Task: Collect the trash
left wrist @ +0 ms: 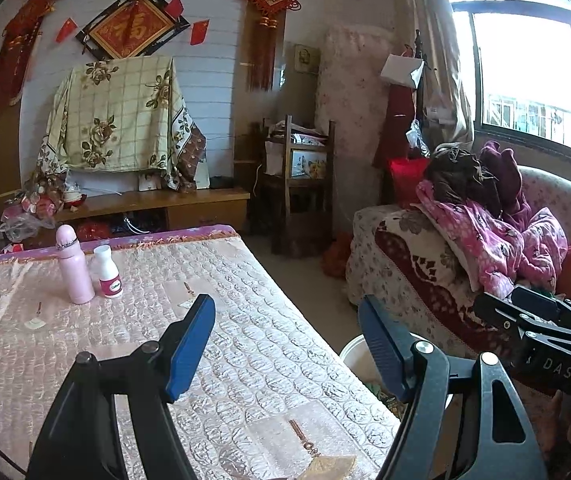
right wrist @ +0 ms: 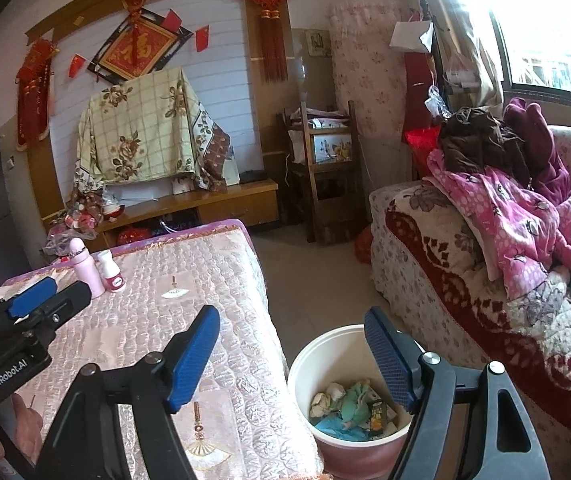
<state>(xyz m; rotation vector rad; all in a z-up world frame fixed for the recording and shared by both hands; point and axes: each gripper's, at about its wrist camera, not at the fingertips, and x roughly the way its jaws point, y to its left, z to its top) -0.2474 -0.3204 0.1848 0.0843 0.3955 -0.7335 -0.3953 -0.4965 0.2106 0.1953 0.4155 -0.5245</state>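
While the pink-covered table (right wrist: pixel 213 280) fills the left, a white bin (right wrist: pixel 305 364) on the floor beside it holds crumpled trash (right wrist: pixel 349 404), and both the left gripper (left wrist: pixel 285 344) and right gripper (right wrist: pixel 291 354) hover spread wide, gripping nothing.

Open floor (right wrist: pixel 309 276) between table (right wrist: pixel 221 300) and sofa (right wrist: pixel 445 280) (bucket (right wrist: pixel 305 364) blocks near end).
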